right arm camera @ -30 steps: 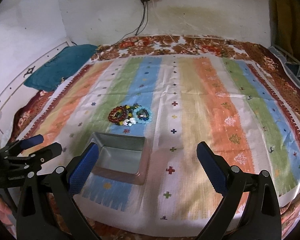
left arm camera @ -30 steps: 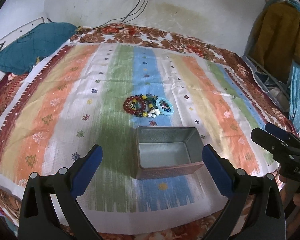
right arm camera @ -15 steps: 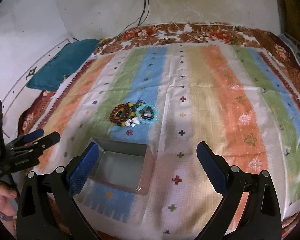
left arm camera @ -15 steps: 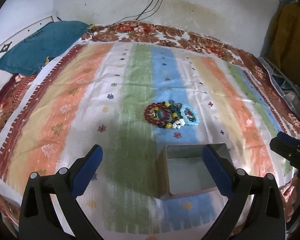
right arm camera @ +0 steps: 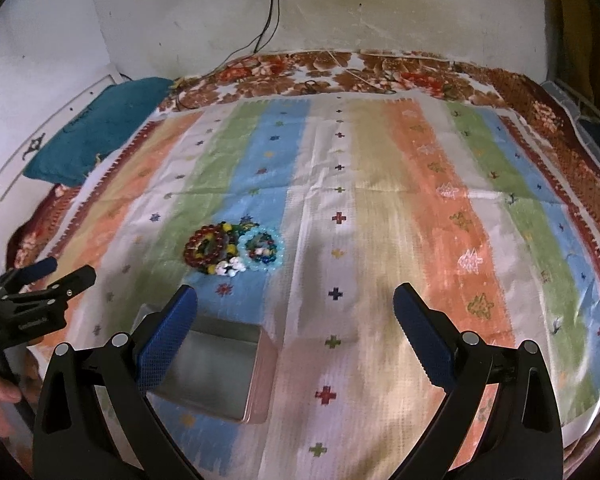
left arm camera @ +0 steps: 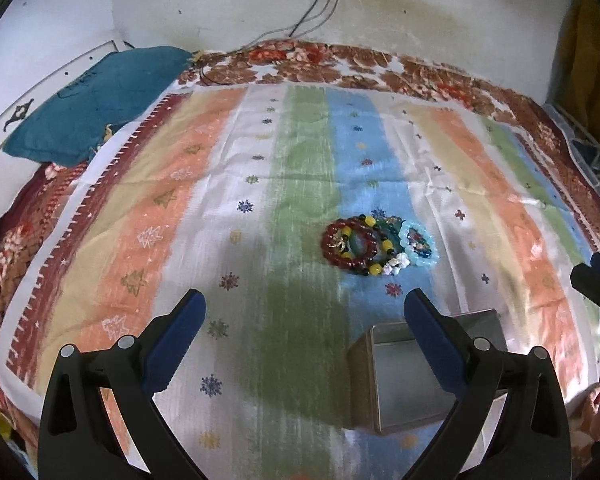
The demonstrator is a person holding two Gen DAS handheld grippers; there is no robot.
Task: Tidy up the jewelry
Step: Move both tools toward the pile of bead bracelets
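Observation:
A small heap of bead bracelets, dark red, yellow-black, white and light blue, lies on the blue stripe of the striped cloth; it also shows in the right wrist view. An open, empty metal tin stands just in front of the heap, seen also in the right wrist view. My left gripper is open and empty, hovering left of the tin. My right gripper is open and empty, right of the tin and heap. Each gripper shows at the edge of the other's view.
The striped cloth covers a bed with a floral sheet underneath. A teal pillow lies at the far left. Cables hang from a wall socket. Clothes and a basket stand at the right.
The left gripper has moved left and slightly forward, so the tin and bracelets have shifted right in its view. The right gripper has moved forward a little. Both stay open.

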